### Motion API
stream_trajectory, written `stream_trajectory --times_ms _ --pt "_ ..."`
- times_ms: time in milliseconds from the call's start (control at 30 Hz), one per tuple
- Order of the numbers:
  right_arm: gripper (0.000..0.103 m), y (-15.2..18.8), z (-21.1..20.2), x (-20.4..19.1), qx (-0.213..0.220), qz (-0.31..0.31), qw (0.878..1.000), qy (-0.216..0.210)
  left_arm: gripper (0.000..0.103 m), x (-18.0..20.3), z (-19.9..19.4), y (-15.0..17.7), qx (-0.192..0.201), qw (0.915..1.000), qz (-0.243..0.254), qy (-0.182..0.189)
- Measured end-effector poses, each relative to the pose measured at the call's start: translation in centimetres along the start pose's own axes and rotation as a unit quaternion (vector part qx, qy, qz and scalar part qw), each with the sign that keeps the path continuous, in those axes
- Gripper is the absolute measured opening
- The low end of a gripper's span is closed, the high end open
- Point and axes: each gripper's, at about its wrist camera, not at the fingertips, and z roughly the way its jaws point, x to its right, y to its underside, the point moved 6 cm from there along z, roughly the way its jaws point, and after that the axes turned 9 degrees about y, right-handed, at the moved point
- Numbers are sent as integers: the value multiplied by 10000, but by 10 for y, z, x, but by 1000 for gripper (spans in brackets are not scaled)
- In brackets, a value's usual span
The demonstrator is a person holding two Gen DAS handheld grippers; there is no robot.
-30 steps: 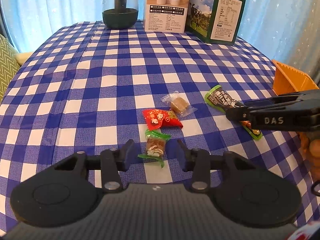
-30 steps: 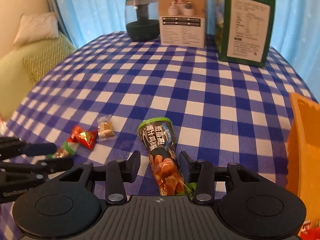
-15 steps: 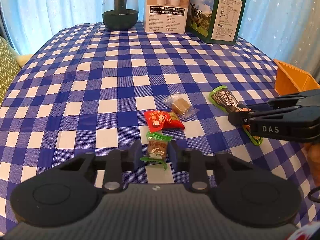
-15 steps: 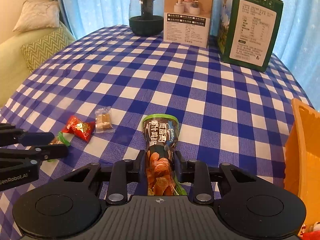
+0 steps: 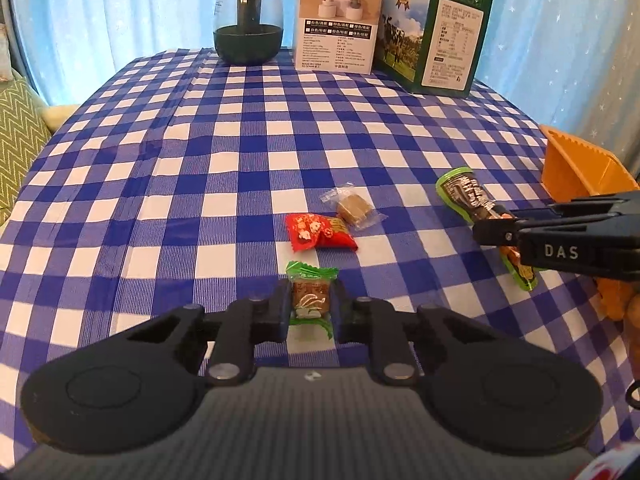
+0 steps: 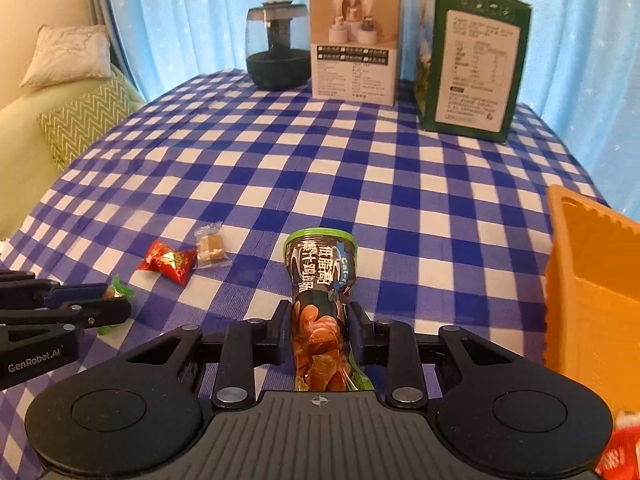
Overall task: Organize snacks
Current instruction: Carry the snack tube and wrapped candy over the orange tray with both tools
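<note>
My left gripper (image 5: 310,302) is shut on a small green-wrapped candy (image 5: 311,299) at the table surface; it also shows in the right wrist view (image 6: 116,292). My right gripper (image 6: 320,320) is shut on a long dark green snack packet (image 6: 320,280), which also shows in the left wrist view (image 5: 468,194). A red-wrapped candy (image 5: 320,232) and a clear-wrapped brown candy (image 5: 352,208) lie on the checked cloth just beyond the left gripper. An orange bin (image 6: 592,292) stands at the right.
A dark glass jar (image 5: 248,20), a beige box (image 5: 338,20) and a green box (image 5: 436,34) stand at the table's far edge. A red packet (image 6: 616,452) shows at the lower right. A sofa with cushions (image 6: 68,120) is to the left.
Both grippers have closed: the left jaws onto the green-wrapped candy, the right jaws onto the long snack packet. Both were open a second ago.
</note>
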Motion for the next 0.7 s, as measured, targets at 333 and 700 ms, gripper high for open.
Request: stream_trajectory --times_ms 333,700 --pt "30 20 -62 11 196 432 9988 120 17 31 -31 7 140 9996 -221 81" --pt "30 45 -143 62 361 1079 9923 486 17 95 -73 14 290 9984 -253 408"
